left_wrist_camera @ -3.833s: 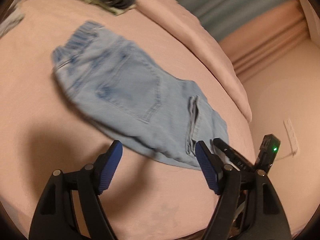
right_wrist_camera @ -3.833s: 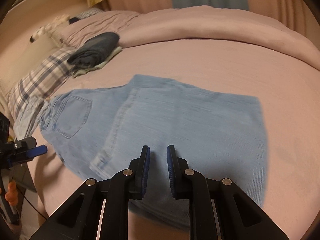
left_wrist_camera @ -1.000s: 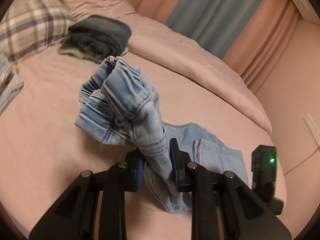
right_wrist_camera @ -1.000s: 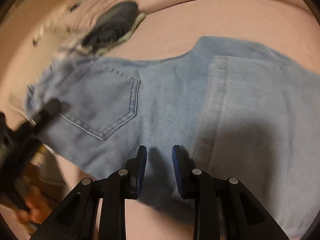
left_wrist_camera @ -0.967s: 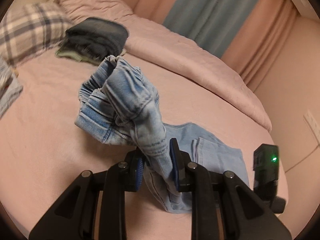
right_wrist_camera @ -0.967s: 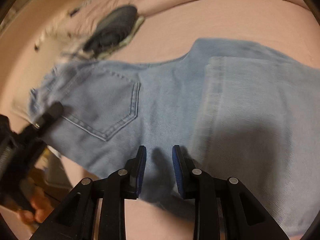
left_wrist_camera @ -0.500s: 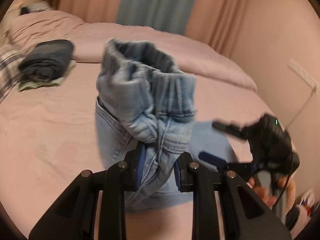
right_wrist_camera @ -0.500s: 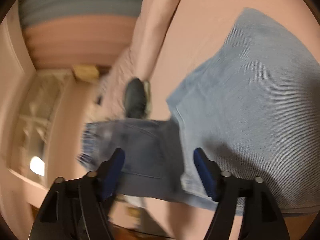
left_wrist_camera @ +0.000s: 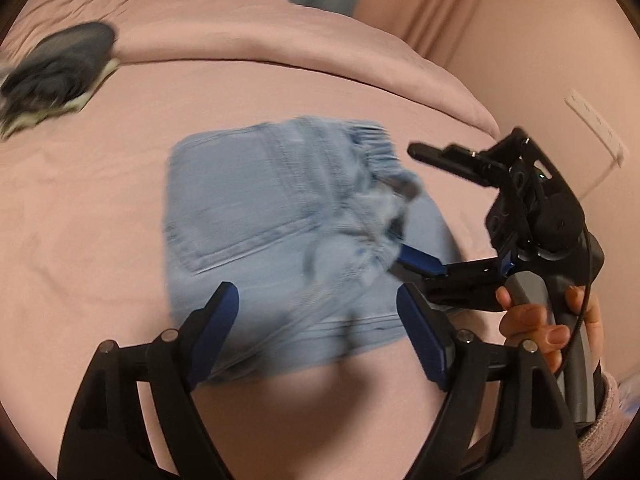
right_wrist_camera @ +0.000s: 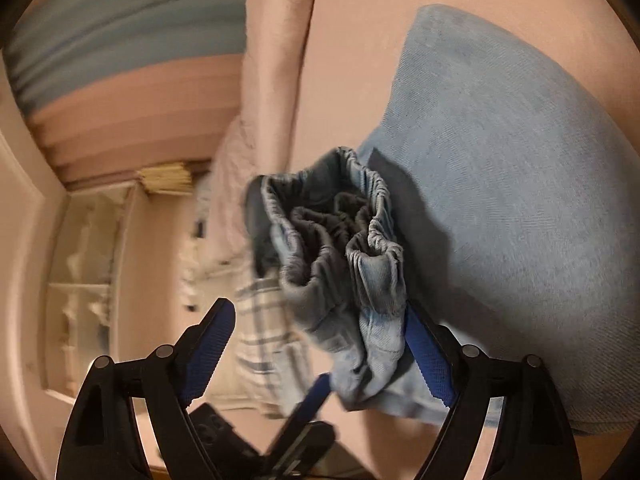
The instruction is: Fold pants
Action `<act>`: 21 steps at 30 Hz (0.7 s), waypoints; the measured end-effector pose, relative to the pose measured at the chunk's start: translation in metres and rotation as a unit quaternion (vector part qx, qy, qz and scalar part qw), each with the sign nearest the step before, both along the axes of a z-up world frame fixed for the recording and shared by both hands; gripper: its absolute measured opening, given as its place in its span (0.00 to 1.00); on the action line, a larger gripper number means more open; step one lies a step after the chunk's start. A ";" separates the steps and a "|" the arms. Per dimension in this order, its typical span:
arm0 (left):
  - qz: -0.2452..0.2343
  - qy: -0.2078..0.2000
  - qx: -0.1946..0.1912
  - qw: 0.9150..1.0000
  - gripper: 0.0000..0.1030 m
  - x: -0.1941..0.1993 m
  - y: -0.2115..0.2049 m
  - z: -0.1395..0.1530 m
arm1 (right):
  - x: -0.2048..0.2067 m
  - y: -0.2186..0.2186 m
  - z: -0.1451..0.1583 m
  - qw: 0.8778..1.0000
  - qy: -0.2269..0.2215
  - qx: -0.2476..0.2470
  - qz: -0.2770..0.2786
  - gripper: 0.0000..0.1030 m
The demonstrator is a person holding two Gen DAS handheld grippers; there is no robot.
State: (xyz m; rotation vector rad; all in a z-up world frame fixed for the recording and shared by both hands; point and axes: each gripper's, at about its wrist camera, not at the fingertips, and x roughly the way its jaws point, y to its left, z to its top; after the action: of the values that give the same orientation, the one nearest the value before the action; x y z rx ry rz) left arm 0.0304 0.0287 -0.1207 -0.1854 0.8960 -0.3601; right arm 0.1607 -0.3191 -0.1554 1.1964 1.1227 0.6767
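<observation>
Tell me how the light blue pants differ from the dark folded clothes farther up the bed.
The pants are pale denim; the dark clothes are near black. The pants lie mid-bed between the grippers with the gathered waistband loosely bunched; the dark clothes sit as a compact bundle against the pink duvet. Both rest on the pink sheet.

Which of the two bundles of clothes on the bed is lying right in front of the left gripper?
The light blue jeans, folded with the back pocket up, lie just beyond the left gripper, whose jaws are opening. The dark folded stack sits far off near the pink duvet.
</observation>
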 end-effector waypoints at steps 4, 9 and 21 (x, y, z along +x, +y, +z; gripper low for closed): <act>0.042 0.009 -0.022 0.999 0.79 -0.008 0.028 -0.002 | 0.010 0.024 0.015 0.995 -0.014 -0.100 0.019 0.78; 0.078 0.027 -0.034 0.996 0.79 -0.016 0.051 -0.010 | 0.017 0.055 0.026 0.979 -0.039 -0.200 0.028 0.45; 0.082 0.039 -0.045 0.995 0.79 -0.025 0.062 -0.016 | 0.000 0.013 0.066 0.965 -0.138 -0.219 -0.035 0.28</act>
State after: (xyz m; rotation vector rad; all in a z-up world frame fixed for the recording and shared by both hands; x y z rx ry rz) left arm 0.0053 0.0905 -0.1369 -0.3564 0.9344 -0.2421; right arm 0.1606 -0.3062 -0.0895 0.7347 0.9283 0.4879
